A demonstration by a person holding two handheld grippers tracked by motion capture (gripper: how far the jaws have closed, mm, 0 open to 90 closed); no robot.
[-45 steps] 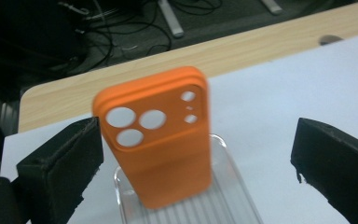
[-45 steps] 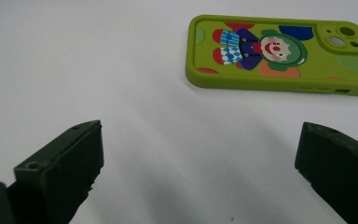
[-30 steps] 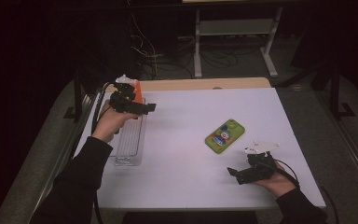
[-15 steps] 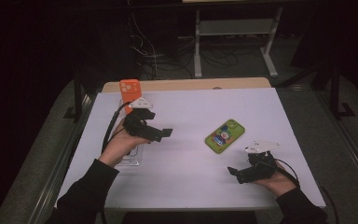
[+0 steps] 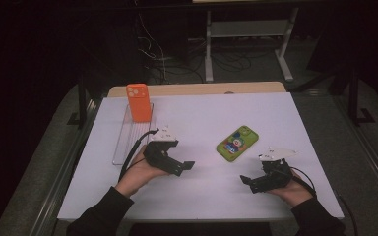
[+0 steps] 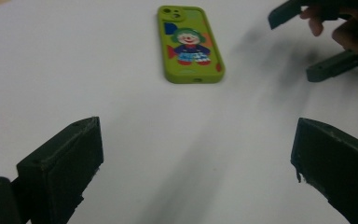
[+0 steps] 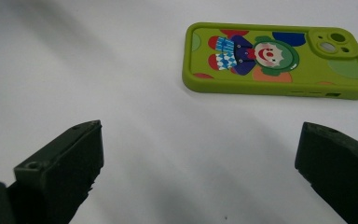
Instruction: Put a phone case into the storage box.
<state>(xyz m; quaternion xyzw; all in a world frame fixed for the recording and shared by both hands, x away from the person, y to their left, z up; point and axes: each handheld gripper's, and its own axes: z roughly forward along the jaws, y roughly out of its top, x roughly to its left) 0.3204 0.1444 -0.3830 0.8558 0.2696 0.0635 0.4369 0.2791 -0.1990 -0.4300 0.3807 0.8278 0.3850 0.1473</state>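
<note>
Green phone case [image 5: 236,143] lies flat on the white table [image 5: 202,113], between the two claws and touching neither. Left claw [image 5: 186,166] and right claw [image 5: 246,181] both gape, released and empty. An orange case [image 5: 139,102] stands in a clear rack [image 5: 128,140].

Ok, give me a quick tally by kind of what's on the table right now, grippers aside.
Phone cases: 2, the orange case standing in the rack, the green case lying flat
Clear rack: 1
Total: 3
</note>
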